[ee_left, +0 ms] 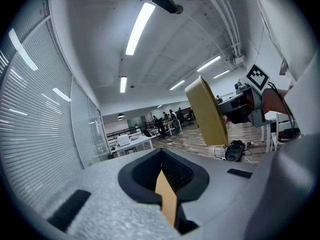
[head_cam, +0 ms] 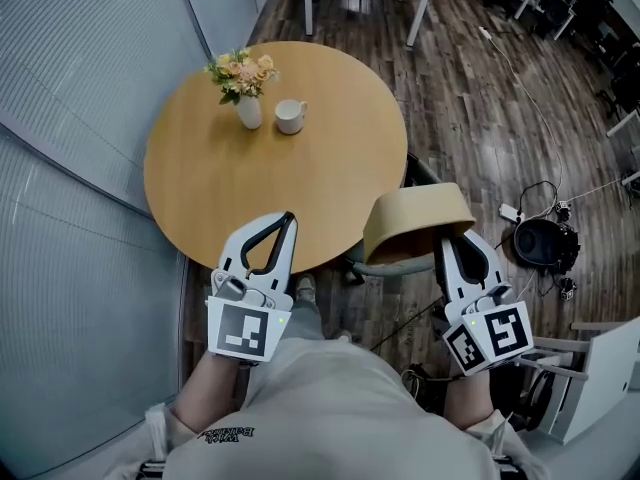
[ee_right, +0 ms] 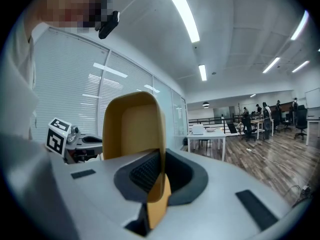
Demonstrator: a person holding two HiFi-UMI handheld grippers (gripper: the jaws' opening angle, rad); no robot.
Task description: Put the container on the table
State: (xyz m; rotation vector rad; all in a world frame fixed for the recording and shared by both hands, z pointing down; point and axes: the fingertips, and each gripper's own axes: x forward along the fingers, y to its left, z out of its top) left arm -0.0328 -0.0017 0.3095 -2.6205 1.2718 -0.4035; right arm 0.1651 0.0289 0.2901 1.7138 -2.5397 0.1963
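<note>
A tan, bowl-shaped container [head_cam: 415, 223] hangs tilted just off the right edge of the round wooden table [head_cam: 250, 168], above the floor. My right gripper [head_cam: 455, 243] is shut on its wall. In the right gripper view the container [ee_right: 132, 124] rises from between the jaws of the right gripper [ee_right: 160, 184]. My left gripper [head_cam: 288, 220] hovers over the table's near edge, shut, with nothing held. The left gripper view shows the left gripper [ee_left: 167, 184] closed, with the container [ee_left: 207, 114] off to its right.
A vase of flowers [head_cam: 245, 88] and a white cup [head_cam: 290, 116] stand at the table's far side. A grey chair [head_cam: 385, 263] sits below the container. Cables and a dark round device [head_cam: 540, 240] lie on the floor at right. A blind-covered glass wall runs along the left.
</note>
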